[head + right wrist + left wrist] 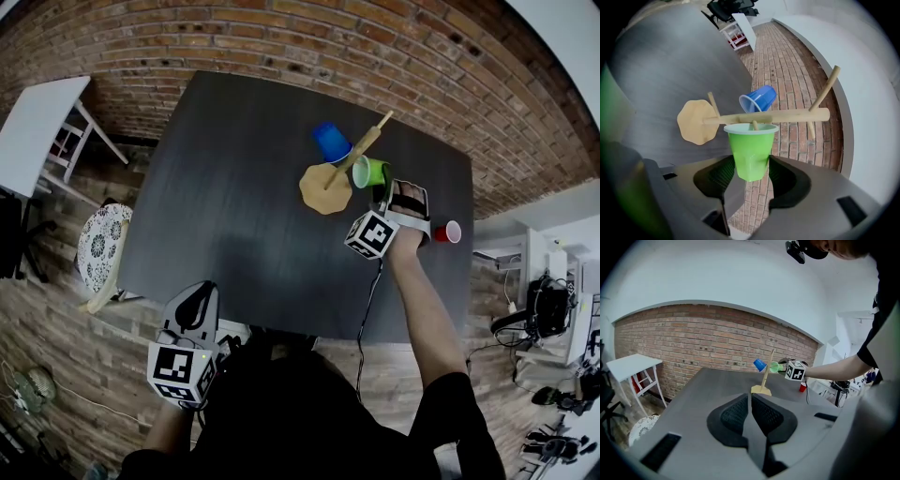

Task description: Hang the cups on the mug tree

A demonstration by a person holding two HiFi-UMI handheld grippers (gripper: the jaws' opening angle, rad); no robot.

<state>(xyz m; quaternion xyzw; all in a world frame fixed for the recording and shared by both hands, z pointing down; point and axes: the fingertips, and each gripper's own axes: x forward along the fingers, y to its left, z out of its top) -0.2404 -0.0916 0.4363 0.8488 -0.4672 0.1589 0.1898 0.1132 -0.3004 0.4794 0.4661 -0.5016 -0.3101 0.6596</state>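
light: even, soft | edges: fisheye bend, dark corners | focus: sharp

Left tongs (750, 401) closed and low; right tongs (749, 166) outstretched, gripping.

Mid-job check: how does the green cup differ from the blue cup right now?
The green cup is clasped in the right gripper, while the blue cup hangs with no gripper on it. The green cup is on the side of the mug tree nearer that gripper, and the blue cup is on the far side. Both are at the tree with their mouths turned toward its stem.
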